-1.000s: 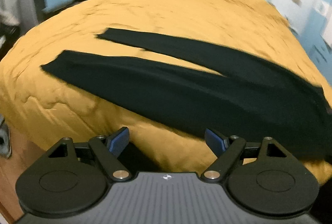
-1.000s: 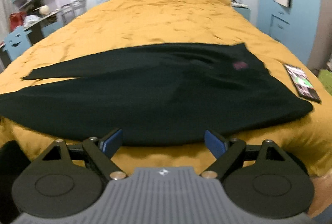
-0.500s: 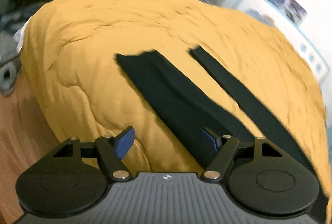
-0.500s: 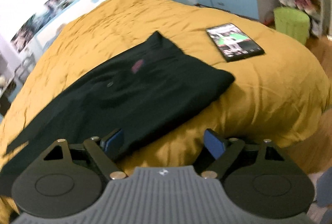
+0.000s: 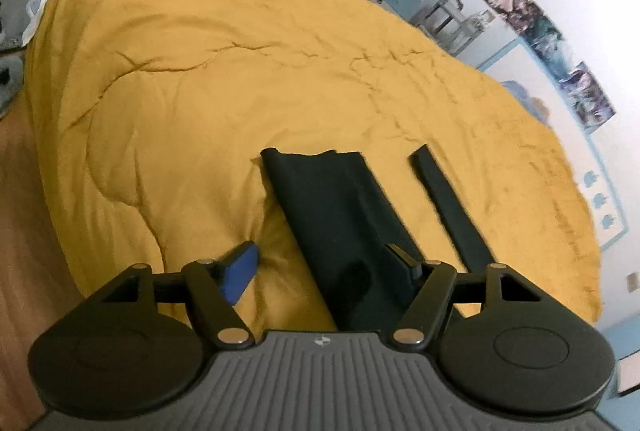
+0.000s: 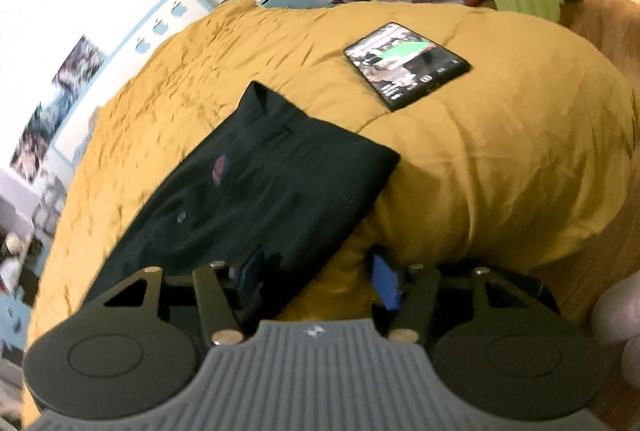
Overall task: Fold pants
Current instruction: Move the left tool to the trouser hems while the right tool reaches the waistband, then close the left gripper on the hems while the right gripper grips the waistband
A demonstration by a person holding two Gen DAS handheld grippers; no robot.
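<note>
Closing both grippers on black pants (image 5: 340, 215) lying flat on yellow bed (image 5: 200, 71): left gripper (image 5: 324, 263) at near leg, right gripper (image 6: 316, 275) at waist edge, neither pinching yet; catch both layers before lifting.

The black pants (image 6: 256, 191) lie flat on the yellow bedspread (image 6: 500, 159); their waist corner lies between the closing jaws of the right gripper (image 6: 320, 275), pads not yet pressing; a lit phone (image 6: 406, 65) rests beyond the pants, well apart.
</note>
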